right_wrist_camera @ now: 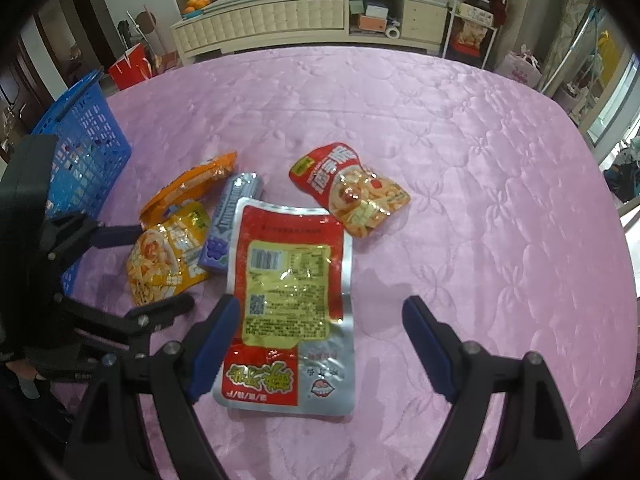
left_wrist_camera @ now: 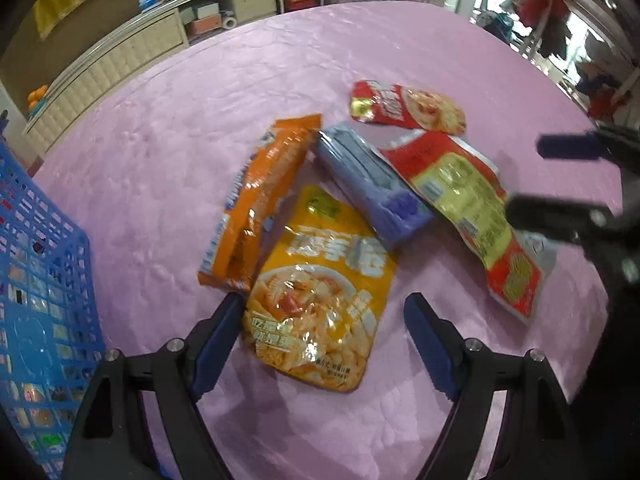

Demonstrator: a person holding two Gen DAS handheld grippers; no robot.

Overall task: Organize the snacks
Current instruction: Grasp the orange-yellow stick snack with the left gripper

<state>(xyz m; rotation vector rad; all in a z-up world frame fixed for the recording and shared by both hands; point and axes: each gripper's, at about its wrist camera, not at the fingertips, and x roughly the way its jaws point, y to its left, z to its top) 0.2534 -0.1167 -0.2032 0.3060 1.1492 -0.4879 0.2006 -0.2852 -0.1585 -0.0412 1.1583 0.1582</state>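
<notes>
Several snack packs lie in a loose pile on the pink tablecloth (left_wrist_camera: 160,160). A yellow pouch (left_wrist_camera: 316,292) lies between the fingers of my open left gripper (left_wrist_camera: 324,340). An orange pack (left_wrist_camera: 256,204), a purple box (left_wrist_camera: 368,184), a red-and-silver pack (left_wrist_camera: 464,208) and a small red pouch (left_wrist_camera: 404,106) lie beyond. In the right wrist view my open right gripper (right_wrist_camera: 320,344) hovers over the near end of the red-and-silver pack (right_wrist_camera: 288,300). The yellow pouch (right_wrist_camera: 168,252), purple box (right_wrist_camera: 228,232), orange pack (right_wrist_camera: 188,184) and red pouch (right_wrist_camera: 352,188) also show there.
A blue mesh basket (left_wrist_camera: 40,300) stands at the table's left edge, also in the right wrist view (right_wrist_camera: 84,144). A cream sideboard (right_wrist_camera: 280,20) and shelves stand beyond the table. The left gripper (right_wrist_camera: 132,272) shows at the left of the right wrist view.
</notes>
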